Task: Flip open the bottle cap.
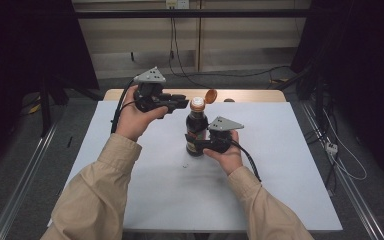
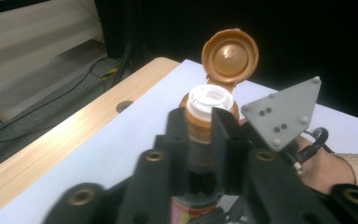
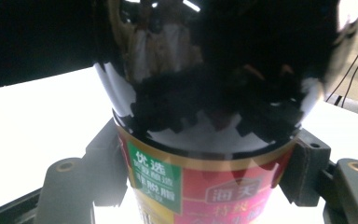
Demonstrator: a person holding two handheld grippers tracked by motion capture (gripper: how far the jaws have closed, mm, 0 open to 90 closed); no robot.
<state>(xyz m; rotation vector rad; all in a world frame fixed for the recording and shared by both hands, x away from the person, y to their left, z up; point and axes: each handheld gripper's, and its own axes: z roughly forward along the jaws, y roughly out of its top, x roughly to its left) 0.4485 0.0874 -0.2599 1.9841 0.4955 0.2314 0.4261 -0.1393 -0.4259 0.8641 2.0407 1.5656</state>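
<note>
Jaws of the right gripper (image 1: 196, 145) clamped on the labelled lower body of a dark sauce bottle (image 1: 196, 131); in the right gripper view both black jaws press against the red and green label (image 3: 205, 191) from either side. Bottle stands upright near the middle of the white table (image 1: 280, 200), its brown flip cap (image 1: 210, 95) hinged open and tilted back, white pour spout (image 2: 210, 99) exposed. Left gripper (image 1: 184, 103) held above the table just left of the bottle's top, jaws pointing toward the neck; in the left gripper view the neck appears between the two jaws, but whether they touch it or stand parted cannot be told. Both hands wear tan sleeves (image 1: 100, 190). Wooden table edge (image 2: 51, 144) visible beyond the white surface.
</note>
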